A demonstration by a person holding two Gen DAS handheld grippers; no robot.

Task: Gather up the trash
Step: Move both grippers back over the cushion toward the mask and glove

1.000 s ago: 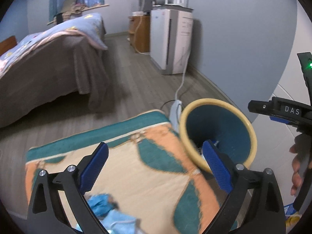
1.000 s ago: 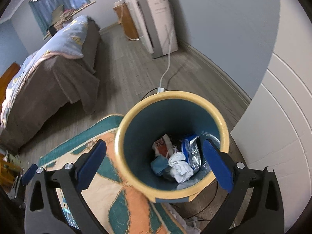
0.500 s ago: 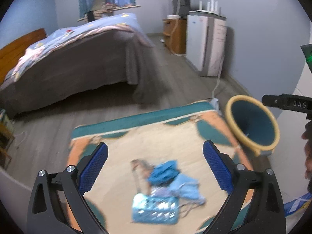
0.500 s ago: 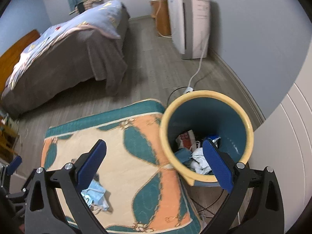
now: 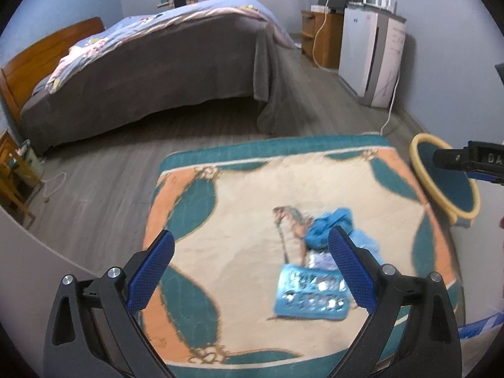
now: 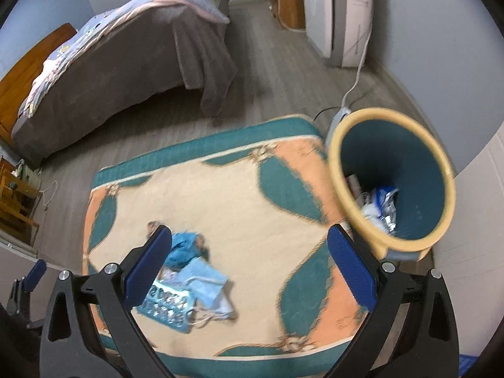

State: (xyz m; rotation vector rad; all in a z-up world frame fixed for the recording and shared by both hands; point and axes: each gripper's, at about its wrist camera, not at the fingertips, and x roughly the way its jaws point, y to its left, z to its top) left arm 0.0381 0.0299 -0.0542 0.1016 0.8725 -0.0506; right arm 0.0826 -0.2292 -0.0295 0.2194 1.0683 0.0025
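Note:
A small heap of trash lies on the patterned rug: a blue blister pack, a crumpled blue wrapper and a pale blue face mask. The blue bin with a yellow rim stands at the rug's right edge, with wrappers inside. My left gripper hangs open above the rug, the heap near its right finger. My right gripper is open and empty too, between heap and bin.
A bed with a grey skirt fills the far left. A white appliance and its cable stand along the right wall. Wooden furniture sits at the left edge. Grey plank floor surrounds the rug.
Both grippers have drawn back from the bin and swung left over the rug. The trash heap has come fully into view; the bin has slid to the right.

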